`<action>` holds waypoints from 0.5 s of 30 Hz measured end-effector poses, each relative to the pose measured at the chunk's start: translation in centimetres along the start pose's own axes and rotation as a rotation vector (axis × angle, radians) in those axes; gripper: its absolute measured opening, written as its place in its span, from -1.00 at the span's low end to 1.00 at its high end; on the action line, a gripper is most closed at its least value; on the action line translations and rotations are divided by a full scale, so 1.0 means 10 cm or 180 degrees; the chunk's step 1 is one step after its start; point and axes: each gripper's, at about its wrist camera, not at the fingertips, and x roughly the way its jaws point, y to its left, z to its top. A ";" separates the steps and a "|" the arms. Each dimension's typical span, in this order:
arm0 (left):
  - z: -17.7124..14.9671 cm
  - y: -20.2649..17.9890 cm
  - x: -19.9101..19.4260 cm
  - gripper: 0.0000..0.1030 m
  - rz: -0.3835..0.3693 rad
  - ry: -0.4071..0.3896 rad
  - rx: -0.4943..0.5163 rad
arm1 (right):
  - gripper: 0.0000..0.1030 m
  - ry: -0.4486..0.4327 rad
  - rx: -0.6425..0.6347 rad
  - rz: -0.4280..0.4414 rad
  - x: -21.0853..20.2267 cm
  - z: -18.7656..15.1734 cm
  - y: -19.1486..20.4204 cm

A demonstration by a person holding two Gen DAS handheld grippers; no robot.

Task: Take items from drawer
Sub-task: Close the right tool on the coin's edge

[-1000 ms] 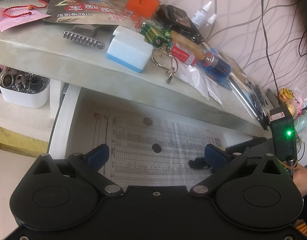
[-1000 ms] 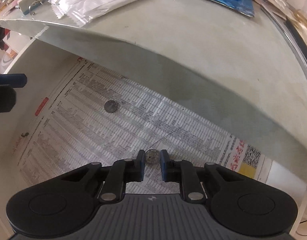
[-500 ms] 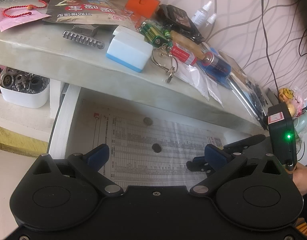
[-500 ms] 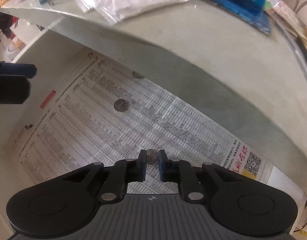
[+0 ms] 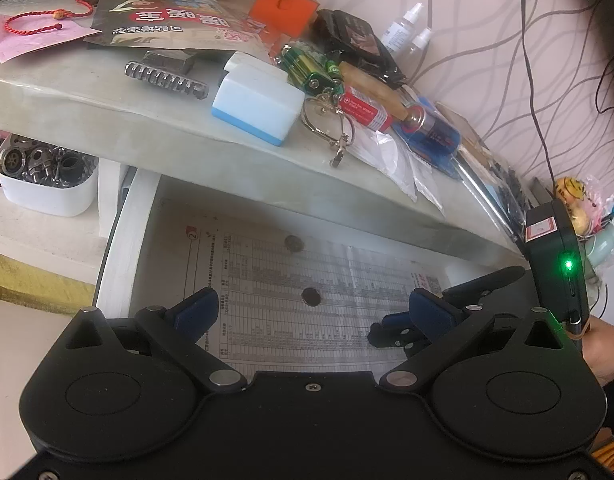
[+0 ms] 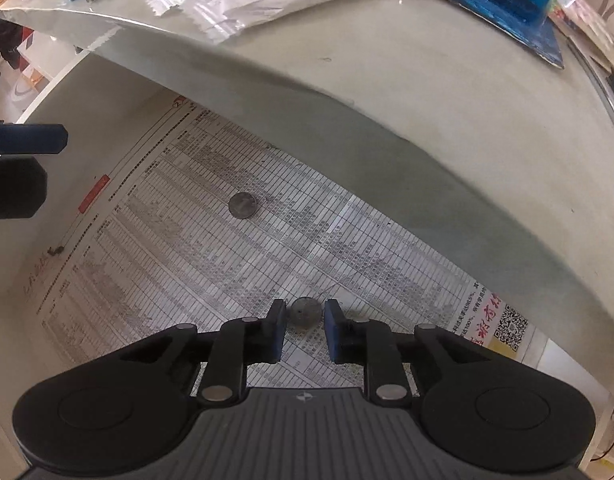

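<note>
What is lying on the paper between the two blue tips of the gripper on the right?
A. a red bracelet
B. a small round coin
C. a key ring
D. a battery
B. In the right wrist view a small round coin lies flat on the printed paper in the drawer, between the fingers of the right gripper, whose jaws are opening and do not press on it.
</note>
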 end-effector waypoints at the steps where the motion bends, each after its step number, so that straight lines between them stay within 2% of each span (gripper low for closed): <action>1: 0.00 0.00 0.00 1.00 0.0000 0.0001 0.0002 | -0.63 0.0009 -0.0006 -0.0011 0.00 0.01 0.01; 7: 0.00 0.00 0.00 1.00 -0.0009 -0.0002 -0.0001 | -0.66 0.0024 0.0075 0.0014 0.00 -0.02 0.02; 8: 0.00 0.00 0.00 1.00 -0.0009 -0.0001 0.0000 | -0.92 0.0018 0.0080 0.0008 -0.02 -0.03 0.02; 9: 0.00 0.00 0.00 1.00 -0.0008 -0.0001 0.0002 | -0.99 0.0021 0.0091 0.0025 -0.03 -0.04 0.02; 15: 0.00 -0.01 0.01 1.00 -0.0001 0.0003 0.0008 | -0.95 0.0000 0.0072 0.0069 -0.08 0.00 0.06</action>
